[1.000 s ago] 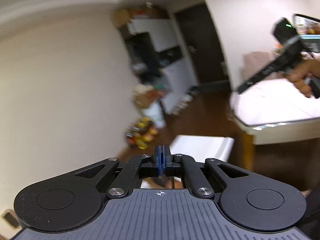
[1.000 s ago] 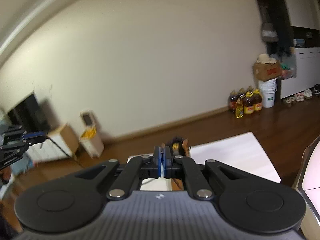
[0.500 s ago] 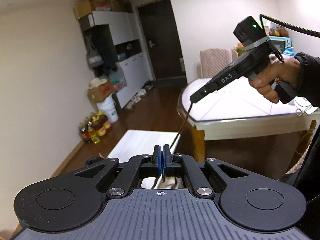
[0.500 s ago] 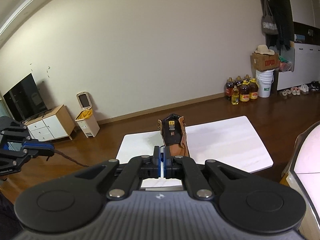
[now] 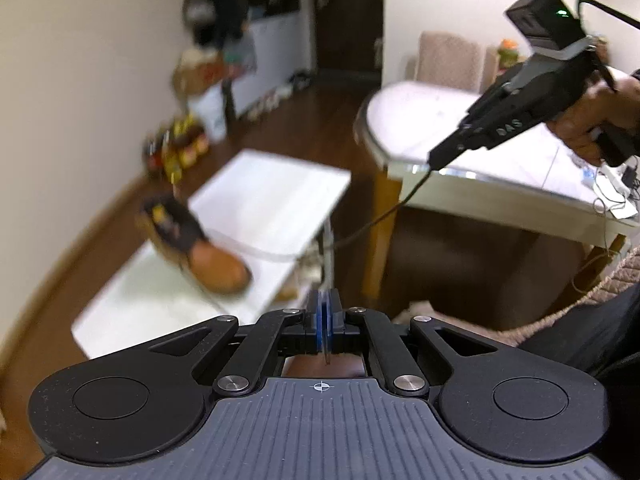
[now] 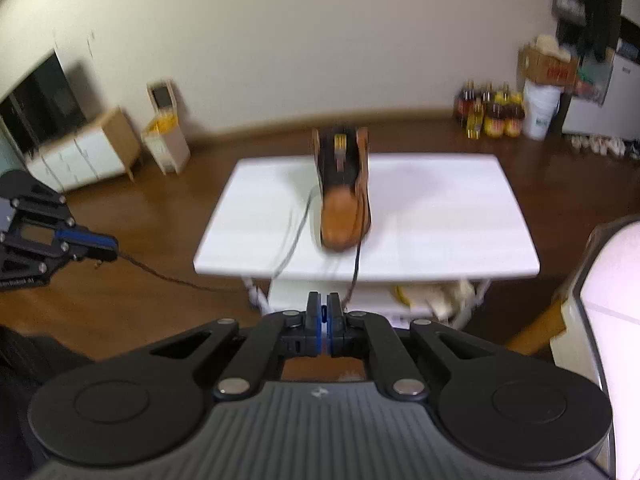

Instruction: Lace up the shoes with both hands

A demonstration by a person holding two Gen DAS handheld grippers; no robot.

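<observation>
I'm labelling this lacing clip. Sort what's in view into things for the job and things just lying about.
For the job:
- boot on the white table
- lace, an end in each tool
- left gripper and right gripper, jaws shut on it

Lying about:
- bottles
- white bucket
- cardboard box
- TV stand
- dining table

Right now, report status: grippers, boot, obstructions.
Left gripper shut on one lace end, right gripper shut on the other. Boot upright on white table. Nothing between grippers and boot.
</observation>
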